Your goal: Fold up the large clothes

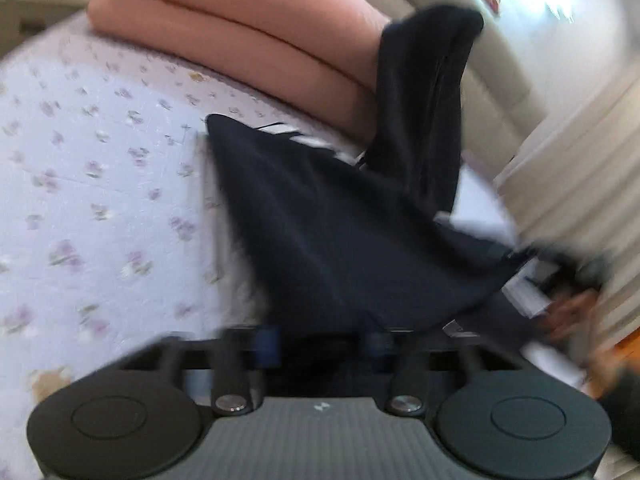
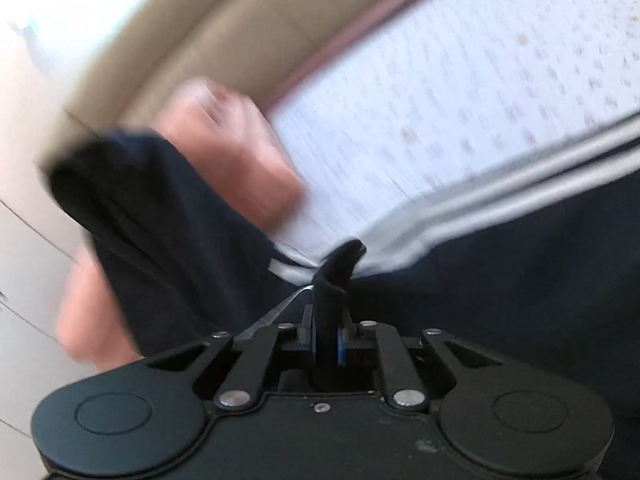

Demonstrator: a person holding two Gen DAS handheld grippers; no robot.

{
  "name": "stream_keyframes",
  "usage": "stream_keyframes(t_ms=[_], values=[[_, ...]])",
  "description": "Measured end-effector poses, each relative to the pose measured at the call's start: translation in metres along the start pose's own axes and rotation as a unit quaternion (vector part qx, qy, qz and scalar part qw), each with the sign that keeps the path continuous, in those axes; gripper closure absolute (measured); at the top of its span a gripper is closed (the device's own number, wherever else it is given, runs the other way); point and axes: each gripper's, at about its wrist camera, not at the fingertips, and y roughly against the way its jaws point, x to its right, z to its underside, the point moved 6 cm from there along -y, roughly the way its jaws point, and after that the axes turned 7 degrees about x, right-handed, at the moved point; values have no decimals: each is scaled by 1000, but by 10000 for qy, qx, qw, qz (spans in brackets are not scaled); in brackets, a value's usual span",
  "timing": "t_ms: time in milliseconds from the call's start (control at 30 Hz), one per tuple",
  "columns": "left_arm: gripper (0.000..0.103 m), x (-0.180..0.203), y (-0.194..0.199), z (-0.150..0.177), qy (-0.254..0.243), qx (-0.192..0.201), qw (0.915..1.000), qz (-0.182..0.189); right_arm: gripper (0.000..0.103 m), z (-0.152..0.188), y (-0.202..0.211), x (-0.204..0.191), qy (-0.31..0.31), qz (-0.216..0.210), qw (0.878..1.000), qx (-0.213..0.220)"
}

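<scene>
Clamped tight on a bunched fold of dark navy cloth, our right gripper (image 2: 326, 344) has its two blue-edged fingers (image 2: 341, 346) pressed close together with the fabric standing up between them. That fabric belongs to the navy track pants (image 2: 500, 280), whose pale side stripes (image 2: 520, 184) run off to the right across the floral bedsheet (image 2: 460, 100). One leg of the pants hangs up and to the left in front of a folded pink blanket (image 2: 232, 152); everything in this view is smeared by motion blur.

Our left gripper (image 1: 324, 342) sits at the near edge of the same pants (image 1: 340, 240). Its fingers (image 1: 268, 344) are spread apart, yet the cloth drapes over them and the blur is heavy, so we cannot tell whether they hold anything. From this side the pants lie spread on the floral bedsheet (image 1: 100, 180), with one leg lifted high against the pink blanket (image 1: 248, 32). A beige padded headboard (image 1: 480, 72) curves behind.
</scene>
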Motion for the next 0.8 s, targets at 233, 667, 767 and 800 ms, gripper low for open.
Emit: stream_keyframes(t_ms=[233, 667, 767, 800], values=[[84, 5, 20, 14, 439, 443, 9980, -107, 39, 6, 32, 16, 86, 675, 9971, -342], [87, 0, 33, -1, 667, 713, 9952, -59, 96, -7, -1, 27, 244, 562, 9967, -534], [87, -7, 38, -5, 691, 788, 9943, -210, 97, -19, 31, 20, 147, 241, 9996, -48], [87, -10, 35, -4, 744, 700, 9945, -213, 97, -17, 32, 21, 329, 349, 9988, -117]])
